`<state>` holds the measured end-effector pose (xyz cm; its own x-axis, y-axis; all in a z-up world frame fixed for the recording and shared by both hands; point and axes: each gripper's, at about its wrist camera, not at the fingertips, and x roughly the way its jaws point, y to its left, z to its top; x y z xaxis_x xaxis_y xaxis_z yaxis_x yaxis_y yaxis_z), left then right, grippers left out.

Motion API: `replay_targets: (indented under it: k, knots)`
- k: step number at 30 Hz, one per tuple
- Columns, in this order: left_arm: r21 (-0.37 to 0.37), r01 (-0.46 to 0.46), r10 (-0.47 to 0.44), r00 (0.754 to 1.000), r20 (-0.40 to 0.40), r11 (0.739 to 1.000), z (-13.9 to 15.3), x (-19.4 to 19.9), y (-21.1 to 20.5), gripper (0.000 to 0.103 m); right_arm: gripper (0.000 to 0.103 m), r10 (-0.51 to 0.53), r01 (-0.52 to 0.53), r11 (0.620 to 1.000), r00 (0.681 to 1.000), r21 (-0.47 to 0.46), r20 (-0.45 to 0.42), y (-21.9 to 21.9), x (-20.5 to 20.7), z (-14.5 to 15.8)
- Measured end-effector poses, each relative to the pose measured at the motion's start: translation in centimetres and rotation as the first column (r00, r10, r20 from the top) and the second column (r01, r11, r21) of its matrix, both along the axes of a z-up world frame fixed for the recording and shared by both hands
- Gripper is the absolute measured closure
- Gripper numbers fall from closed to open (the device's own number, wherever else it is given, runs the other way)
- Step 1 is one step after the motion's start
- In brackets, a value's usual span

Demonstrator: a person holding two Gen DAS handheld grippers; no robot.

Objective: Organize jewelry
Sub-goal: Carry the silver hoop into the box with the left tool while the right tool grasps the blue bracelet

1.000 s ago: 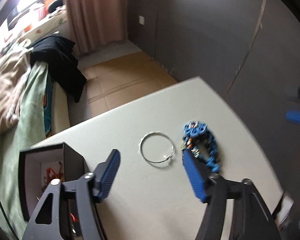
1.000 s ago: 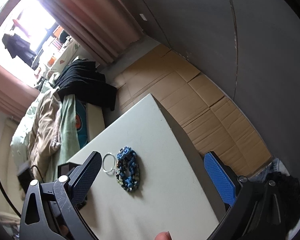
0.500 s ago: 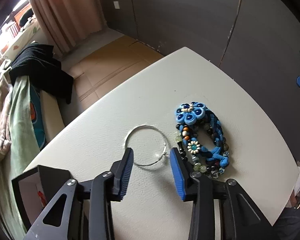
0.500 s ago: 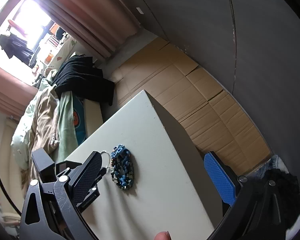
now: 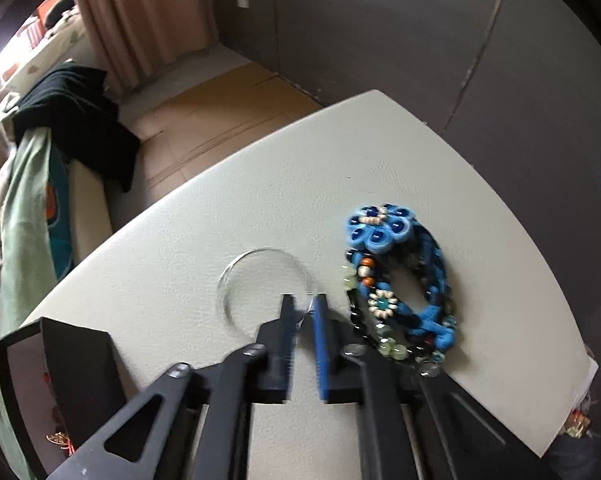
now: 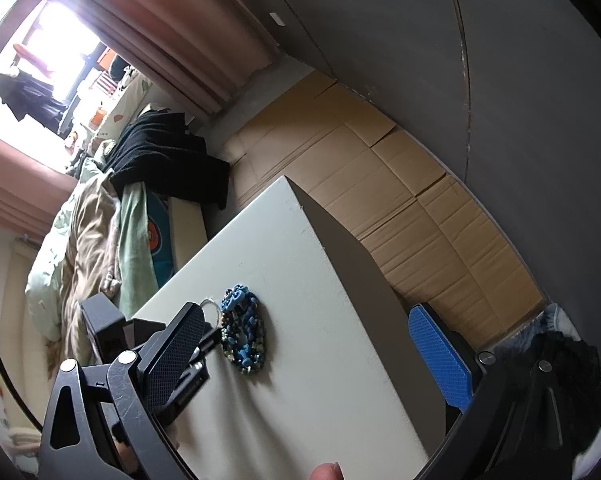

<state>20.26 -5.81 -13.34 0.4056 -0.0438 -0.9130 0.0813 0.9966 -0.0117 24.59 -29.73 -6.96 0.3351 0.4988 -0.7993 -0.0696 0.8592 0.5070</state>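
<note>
A thin silver hoop bangle (image 5: 236,276) lies on the white table (image 5: 380,160). My left gripper (image 5: 303,300) is shut on the hoop's near right edge, at its small clasp. A pile of blue beaded bracelets with a blue flower (image 5: 396,280) lies just to the right, untouched. My right gripper (image 6: 304,340) is open and empty, held high over the table's near right side; from it I see the bracelets (image 6: 244,336), part of the hoop (image 6: 209,303) and the left gripper beside them.
An open black jewelry box (image 5: 60,380) stands at the table's left near corner, also in the right wrist view (image 6: 104,328). Beyond the table are cardboard on the floor (image 5: 204,120), a bed with clothes (image 5: 28,152) and a dark wall.
My left gripper has come down onto the table and closed from wide open onto the silver hoop's edge. The right gripper has stayed open and barely shifted.
</note>
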Motion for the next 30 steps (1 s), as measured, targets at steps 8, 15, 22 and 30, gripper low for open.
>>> replay_targets:
  k: [8, 15, 22, 30]
  knots:
    - [-0.12, -0.112, 0.119, 0.991, 0.053, 0.986, 1.6, -2.0, 2.2, 0.101, 0.0, 0.048, -0.048, 0.999, 0.999, 0.001, 0.012, 1.4, -0.3, -0.1]
    - [-0.236, -0.204, 0.244, 0.957, 0.154, 0.95, 4.3, -5.8, 5.2, 0.101, 0.012, 0.112, -0.112, 0.994, 0.994, 0.003, 0.001, 4.5, -0.4, -0.9]
    - [-0.289, -0.23, 0.297, 0.93, 0.216, 0.929, 6.8, -7.4, 7.5, 0.101, 0.027, 0.132, -0.132, 0.991, 0.991, -0.001, -0.037, 7.8, 0.1, -3.2]
    - [-0.365, -0.287, 0.382, 0.897, 0.223, 0.886, 8.0, -8.4, 11.7, 0.101, 0.028, 0.15, -0.15, 0.985, 0.989, -0.084, -0.005, 12.0, 1.2, -4.8]
